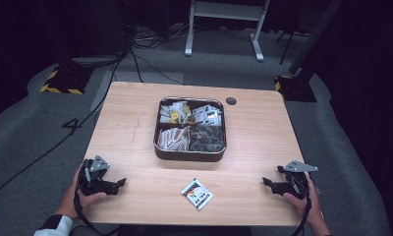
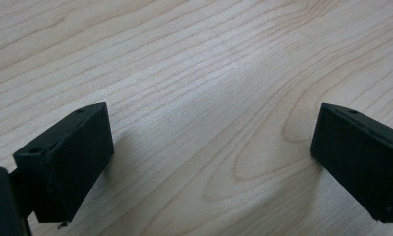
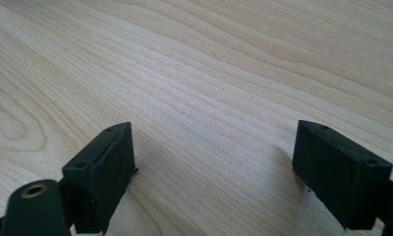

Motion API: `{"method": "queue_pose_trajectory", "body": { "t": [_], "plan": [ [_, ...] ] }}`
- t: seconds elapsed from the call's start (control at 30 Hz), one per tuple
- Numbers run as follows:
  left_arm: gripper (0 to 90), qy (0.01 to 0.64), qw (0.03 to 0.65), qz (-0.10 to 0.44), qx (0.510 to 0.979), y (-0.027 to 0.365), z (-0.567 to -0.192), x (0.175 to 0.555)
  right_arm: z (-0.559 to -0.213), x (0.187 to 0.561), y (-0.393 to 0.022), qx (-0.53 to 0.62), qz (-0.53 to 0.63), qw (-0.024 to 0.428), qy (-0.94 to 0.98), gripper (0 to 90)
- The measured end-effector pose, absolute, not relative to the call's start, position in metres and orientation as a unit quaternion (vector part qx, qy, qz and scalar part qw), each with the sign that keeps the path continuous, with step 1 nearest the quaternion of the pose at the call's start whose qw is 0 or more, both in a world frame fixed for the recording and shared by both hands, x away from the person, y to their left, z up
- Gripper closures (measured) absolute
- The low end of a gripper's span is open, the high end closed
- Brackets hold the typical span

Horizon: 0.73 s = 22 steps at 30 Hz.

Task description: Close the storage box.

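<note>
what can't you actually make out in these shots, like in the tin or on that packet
- Tin contents, high view: four compartments of small packets, too small and dim to identify.
- Loose packet, high view: its print is too small to read.
- Dark round thing behind the tin: too small to identify.
- Left gripper and right gripper: their own views face bare wood, so what lies ahead is cut off.

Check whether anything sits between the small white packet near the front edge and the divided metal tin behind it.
Nothing visible does: bare wooden table lies between the small white packet and the divided metal tin.
</note>
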<state>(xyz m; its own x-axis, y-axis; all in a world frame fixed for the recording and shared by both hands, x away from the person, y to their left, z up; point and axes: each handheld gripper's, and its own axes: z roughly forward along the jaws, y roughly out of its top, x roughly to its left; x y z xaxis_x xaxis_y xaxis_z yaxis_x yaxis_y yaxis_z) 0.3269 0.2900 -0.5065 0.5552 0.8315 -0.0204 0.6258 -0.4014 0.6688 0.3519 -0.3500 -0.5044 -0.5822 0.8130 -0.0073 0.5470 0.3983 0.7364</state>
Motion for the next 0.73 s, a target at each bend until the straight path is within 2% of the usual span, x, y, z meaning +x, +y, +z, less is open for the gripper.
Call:
{"method": "queue_pose_trajectory", "body": {
  "t": [0.73],
  "plan": [
    [2.5, 0.448, 0.319, 0.161, 0.819, 0.2891, -0.5064, 0.3284, -0.5044, 0.352, -0.35, 0.417, 0.356, 0.187, 0.815, 16.2]
  ]
}}
